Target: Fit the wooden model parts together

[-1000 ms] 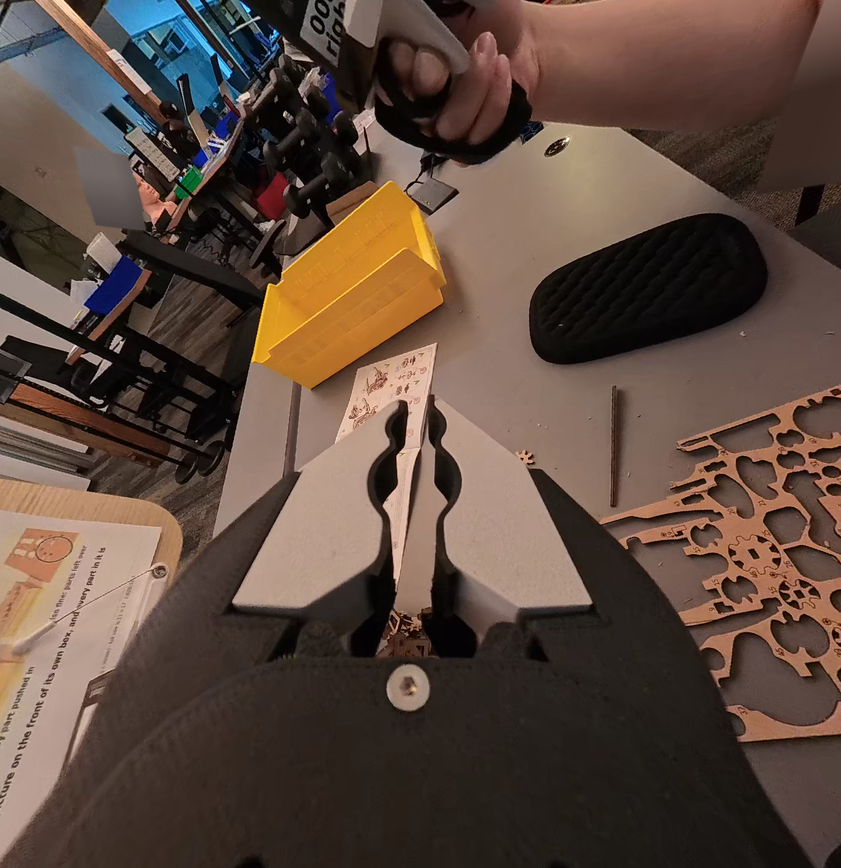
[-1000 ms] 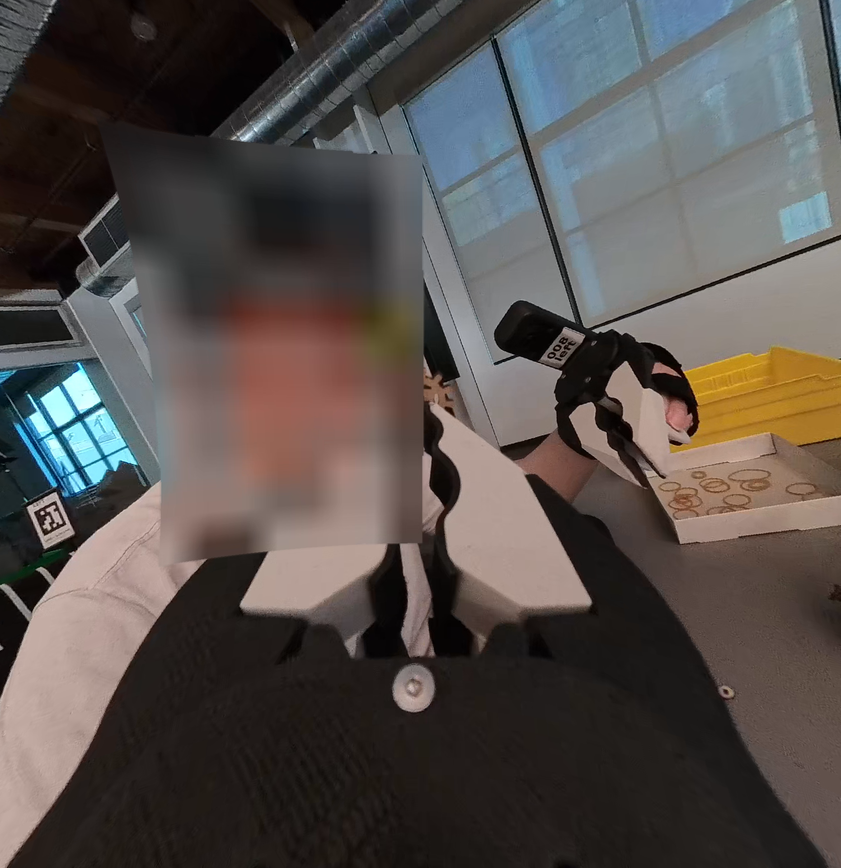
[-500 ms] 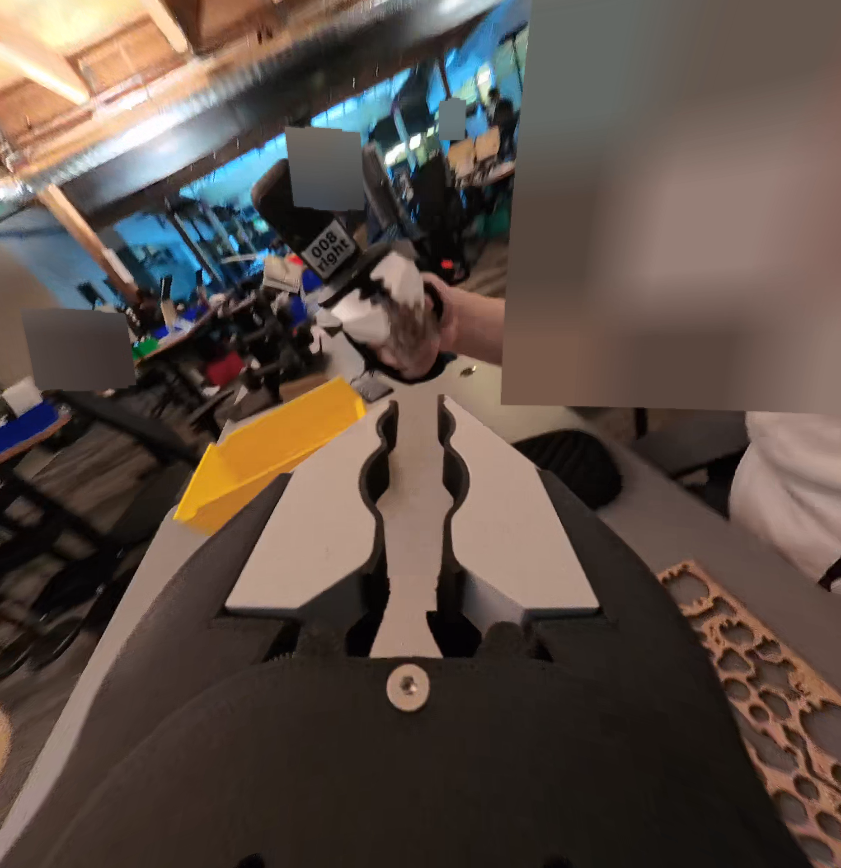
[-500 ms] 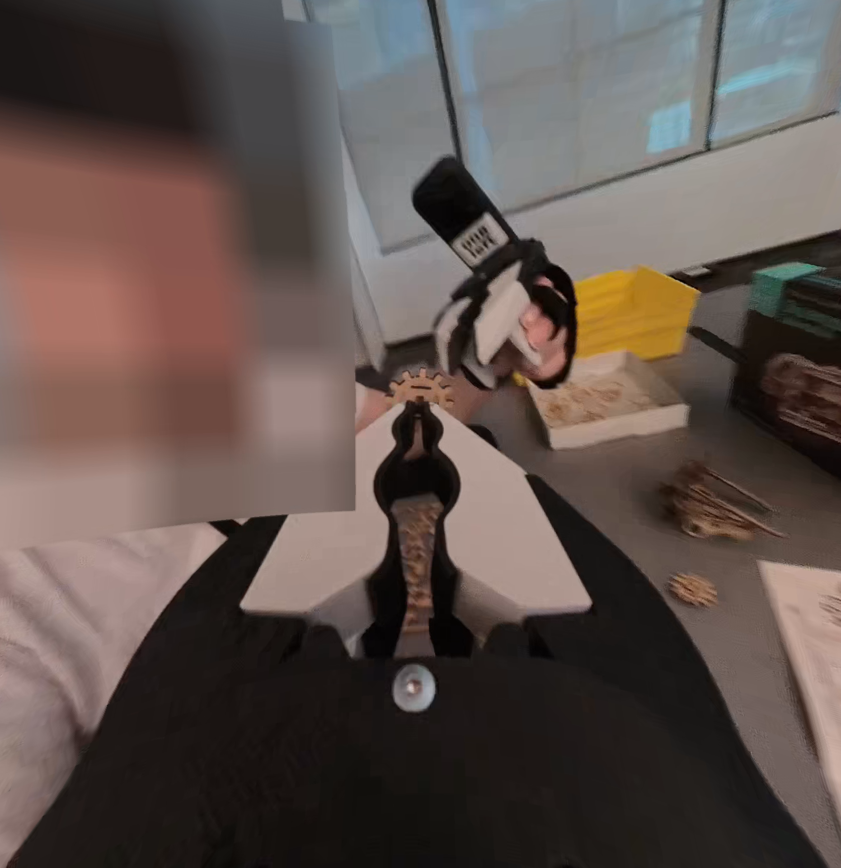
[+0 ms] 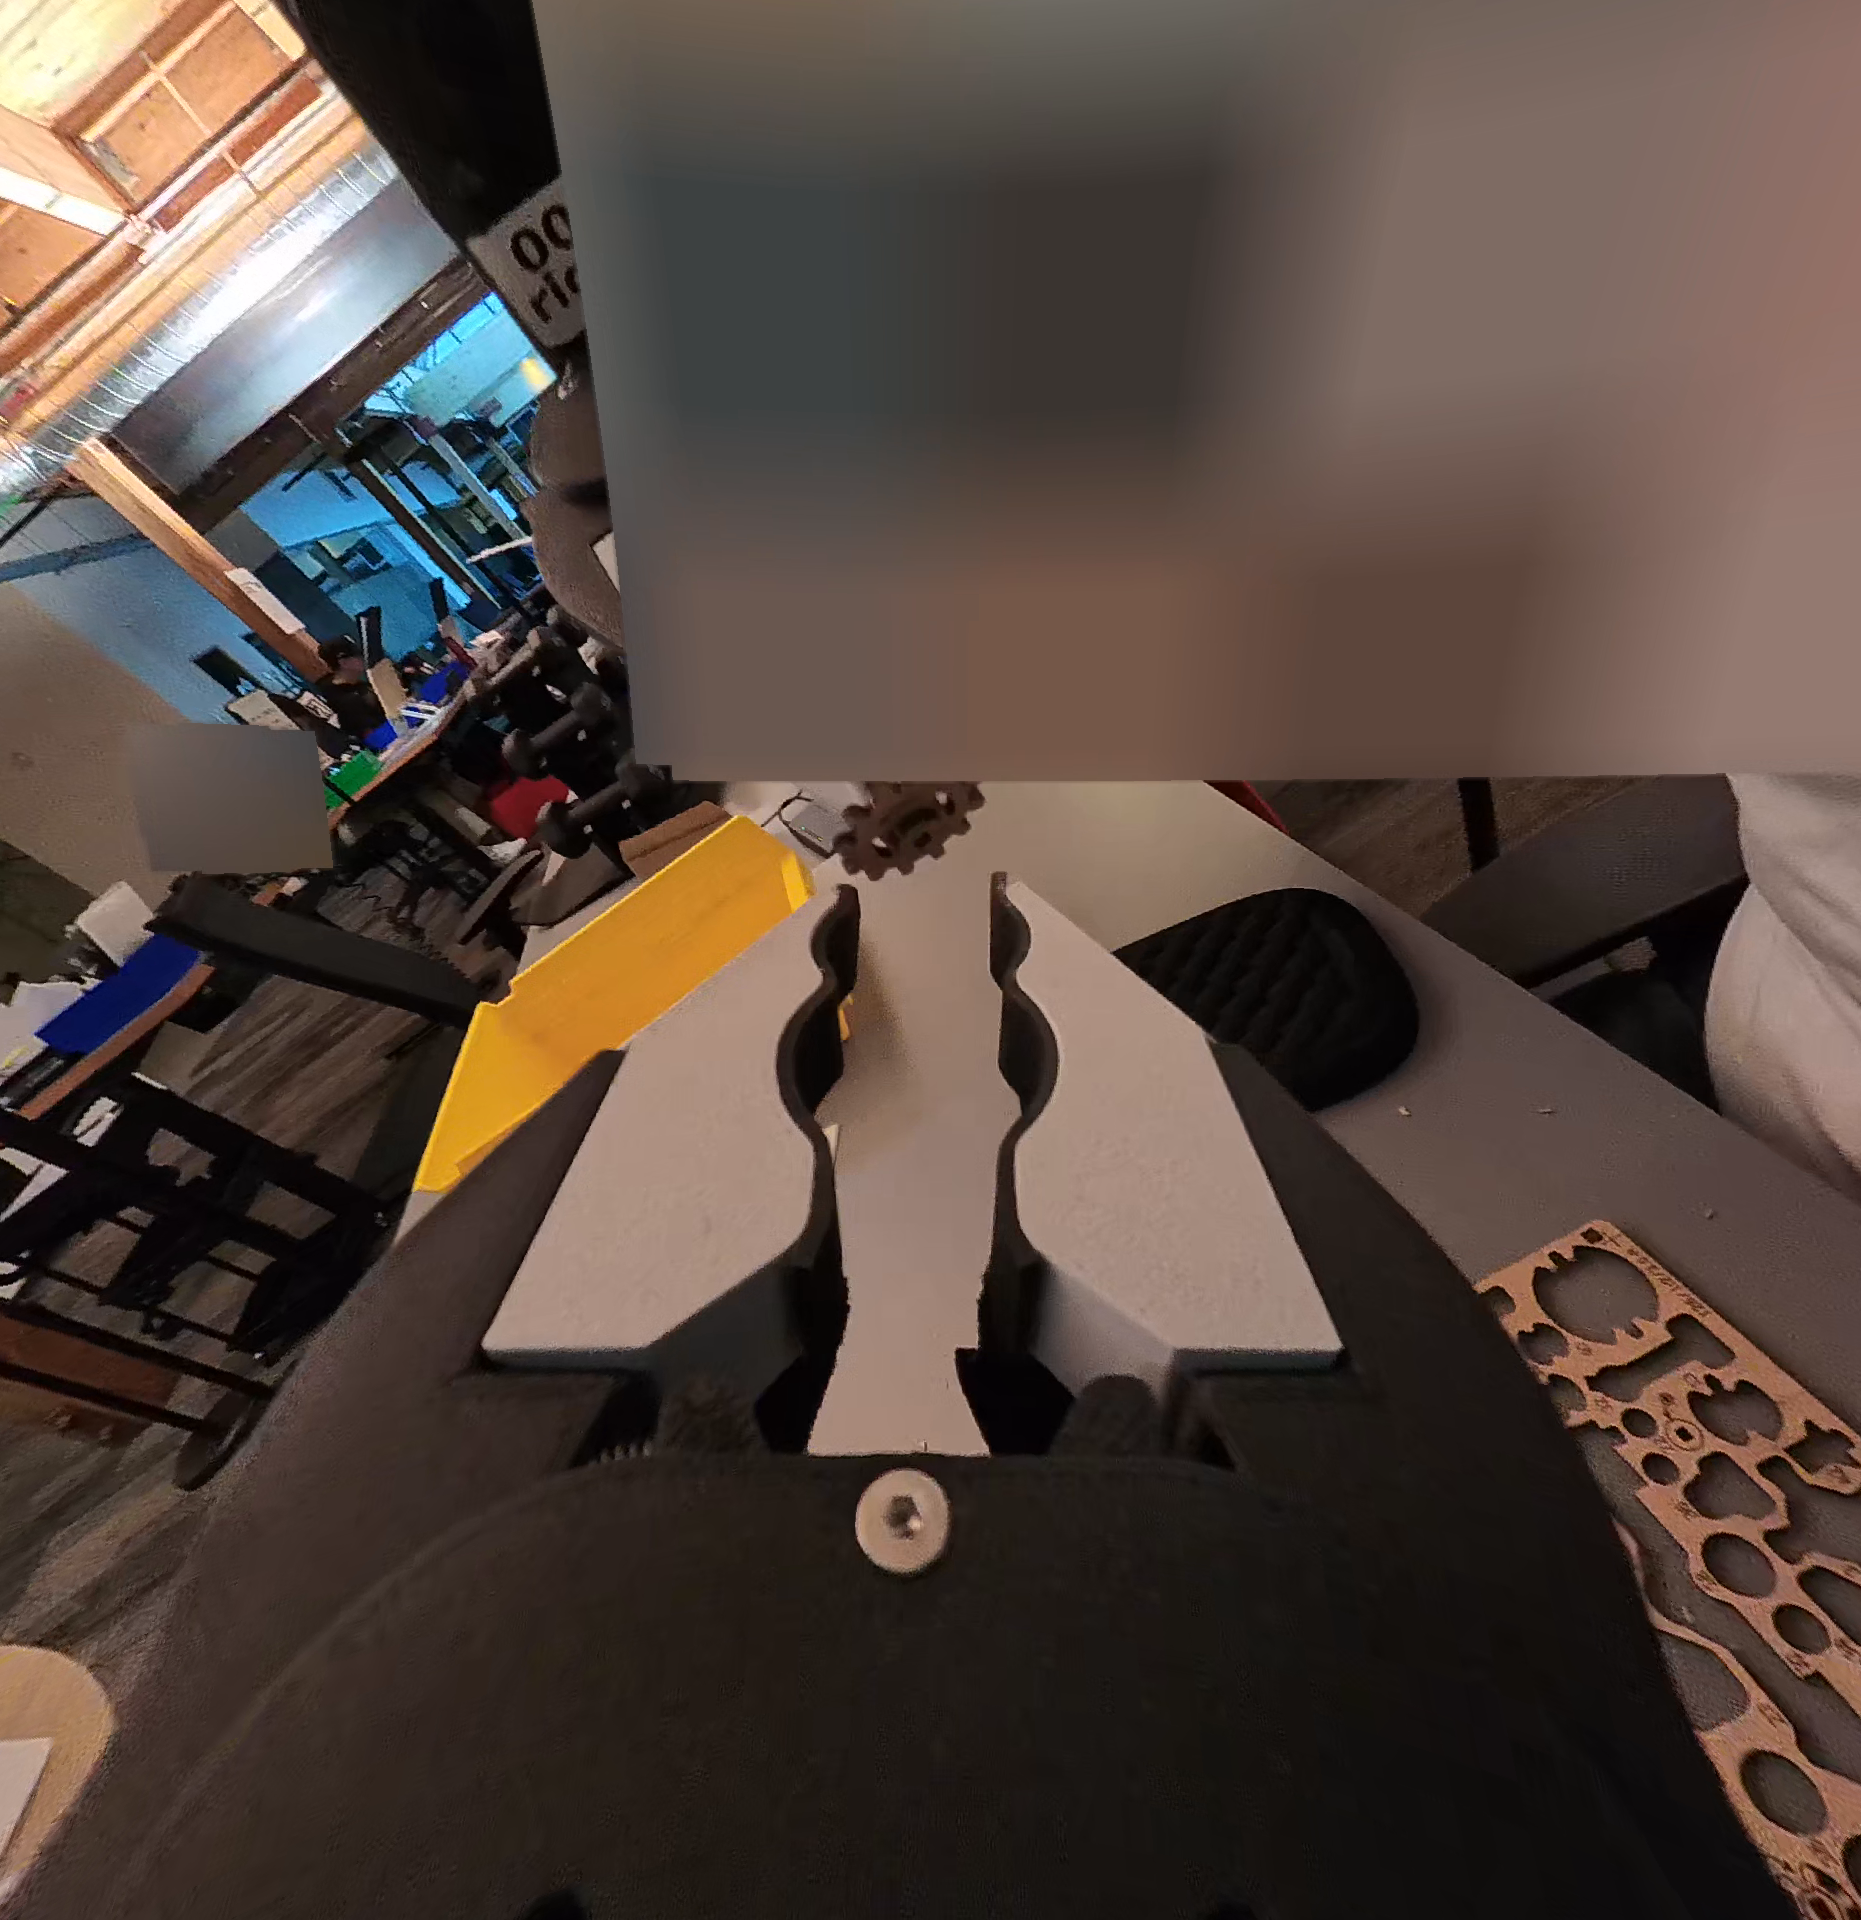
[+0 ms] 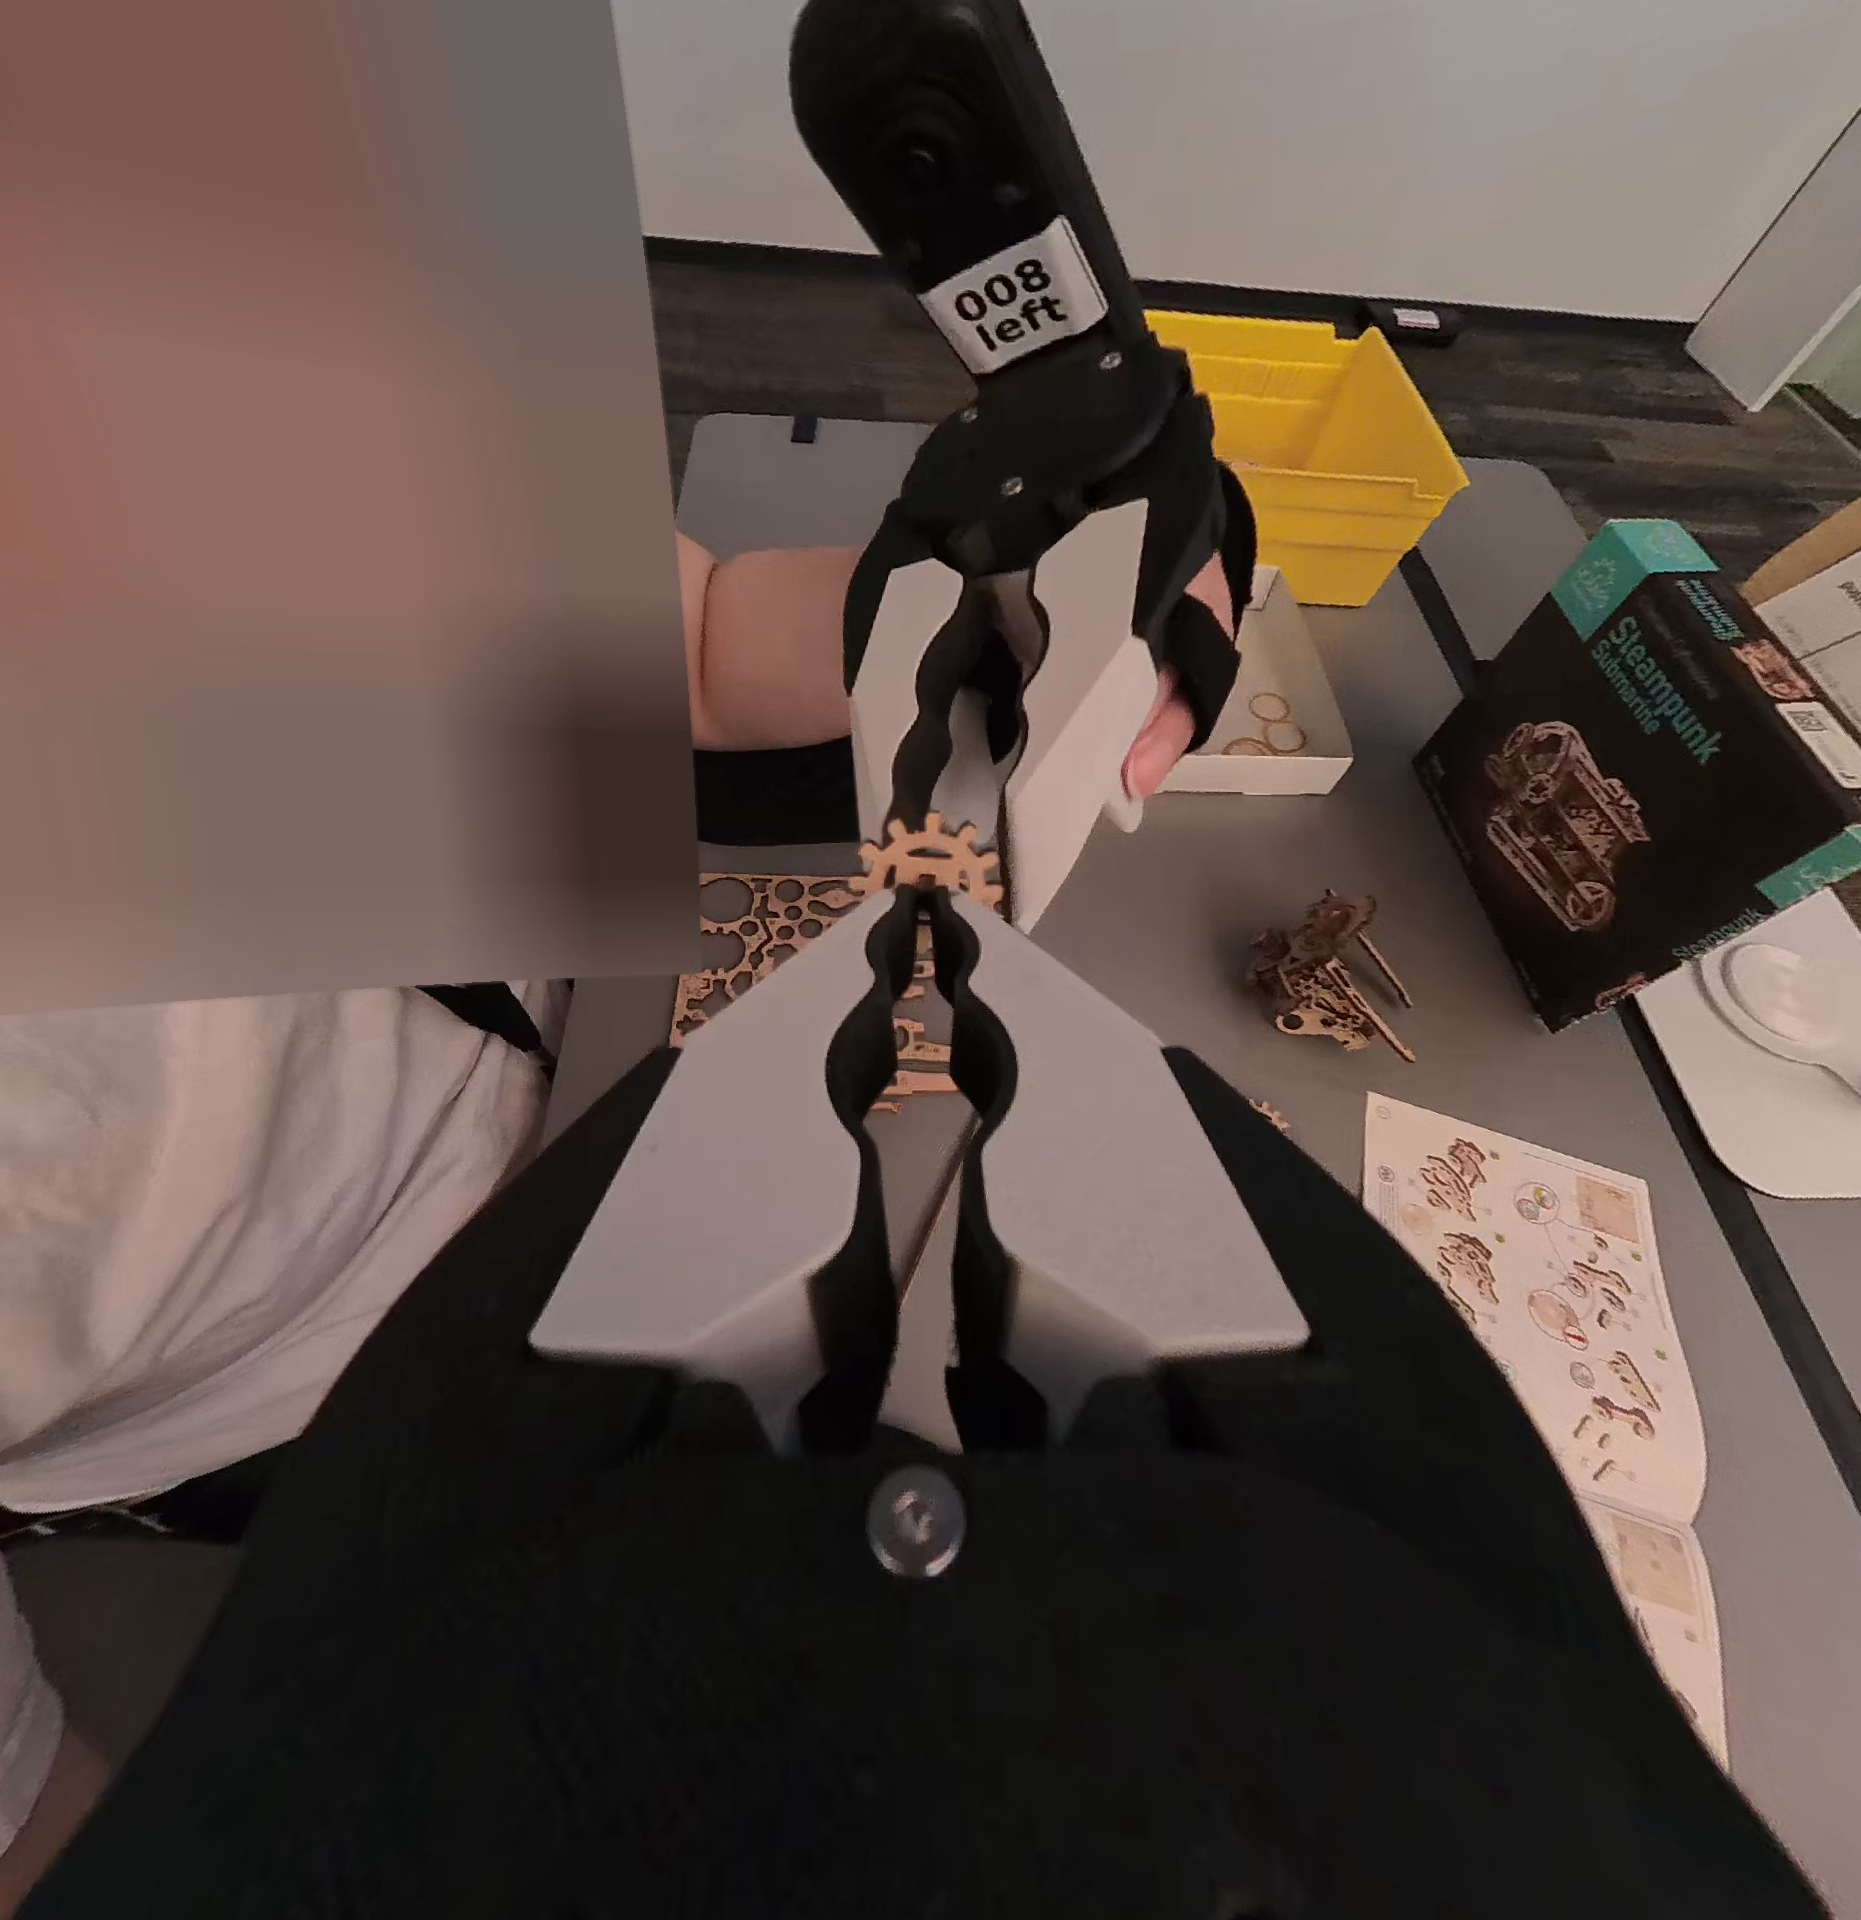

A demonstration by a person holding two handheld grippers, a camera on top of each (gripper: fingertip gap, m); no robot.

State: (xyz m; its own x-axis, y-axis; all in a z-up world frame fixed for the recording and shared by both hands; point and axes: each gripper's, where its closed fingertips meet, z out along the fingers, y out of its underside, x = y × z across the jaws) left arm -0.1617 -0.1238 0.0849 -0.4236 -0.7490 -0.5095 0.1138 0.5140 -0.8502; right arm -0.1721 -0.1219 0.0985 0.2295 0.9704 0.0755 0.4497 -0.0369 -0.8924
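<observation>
My right gripper [image 6: 918, 902] is shut on a small wooden gear [image 6: 931, 860], pinched at the very tips with the gear standing beyond them. My left gripper [image 5: 924, 899] is open and empty, its jaws a gear's width apart. The two grippers face each other above the table. The gear [image 5: 910, 826] hangs just past my left fingertips, in line with the gap and not gripped by them. The left gripper also shows in the right wrist view [image 6: 957, 810]. A mosaic patch hides most of the right gripper in the left wrist view.
On the grey table lie a part-built wooden model [image 6: 1321, 977], a punched-out wooden sheet [image 5: 1715, 1455], an instruction sheet [image 6: 1528, 1299], a black box [image 6: 1653, 769], a white tray of rings [image 6: 1269, 727], a yellow bin [image 5: 614, 997] and a black pad [image 5: 1279, 987]. A person sits close on the left. My two grippers' fingertips are within a few centimetres of each other.
Both grippers have risen from the table and turned to face each other. The right gripper has brought the gear up to the left fingertips. The left jaws have opened wider.
</observation>
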